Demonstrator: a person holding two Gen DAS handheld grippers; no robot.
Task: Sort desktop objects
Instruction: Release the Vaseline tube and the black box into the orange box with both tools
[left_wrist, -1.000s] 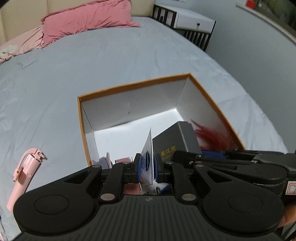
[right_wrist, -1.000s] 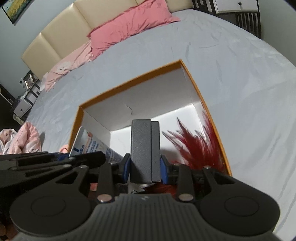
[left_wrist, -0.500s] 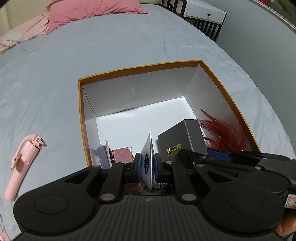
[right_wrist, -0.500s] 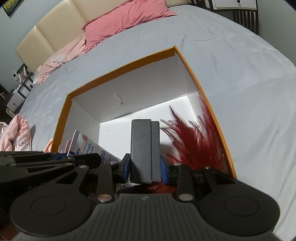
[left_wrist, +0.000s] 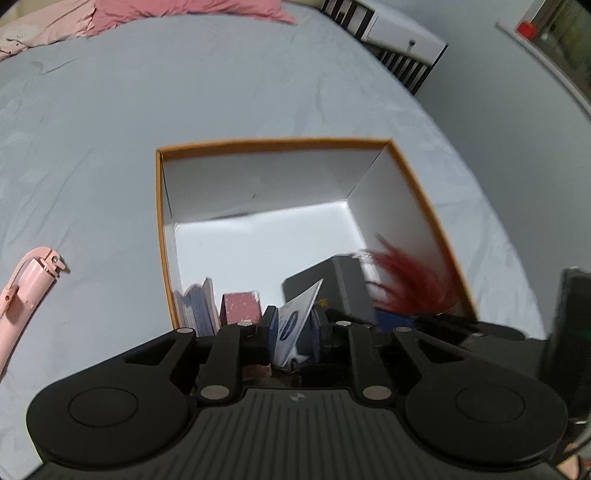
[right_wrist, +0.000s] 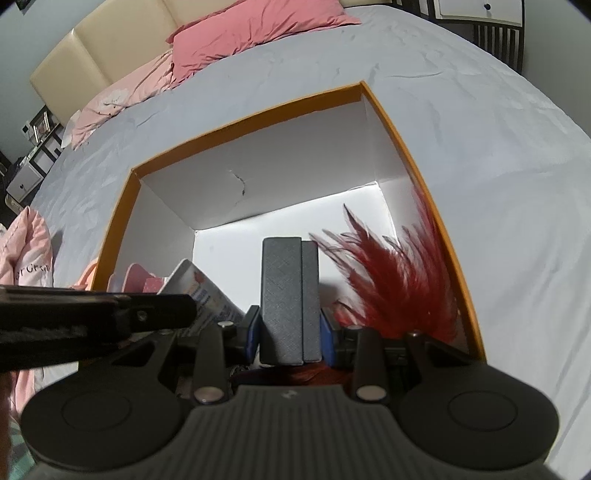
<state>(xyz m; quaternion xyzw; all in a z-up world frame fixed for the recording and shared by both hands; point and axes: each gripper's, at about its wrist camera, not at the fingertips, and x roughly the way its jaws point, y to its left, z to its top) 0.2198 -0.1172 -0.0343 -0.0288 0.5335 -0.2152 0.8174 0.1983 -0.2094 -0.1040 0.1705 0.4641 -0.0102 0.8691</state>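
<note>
An orange-rimmed box (left_wrist: 273, 142) with white walls lies open on the grey bed; it also shows in the right wrist view (right_wrist: 243, 118). My left gripper (left_wrist: 291, 328) is open over the box's near edge; a white and blue tube (left_wrist: 295, 325) leans tilted between its pads. My right gripper (right_wrist: 290, 332) is shut on a dark grey case (right_wrist: 290, 295), held upright over the box. The case shows in the left wrist view (left_wrist: 332, 284). Red feathers (right_wrist: 395, 280) lie at the box's right side. A maroon packet (left_wrist: 240, 306) and a booklet (left_wrist: 195, 306) stand inside.
A pink selfie stick (left_wrist: 26, 284) lies on the sheet left of the box. Pink pillows (right_wrist: 251, 29) and a beige headboard (right_wrist: 99, 51) are at the far end. A white nightstand (left_wrist: 402, 37) stands beyond the bed. Pink bedding (right_wrist: 26, 266) is bunched at the left.
My left gripper's jaws have spread and the tube has tipped over to the right. Both grippers have moved forward over the box. The grey case stays clamped.
</note>
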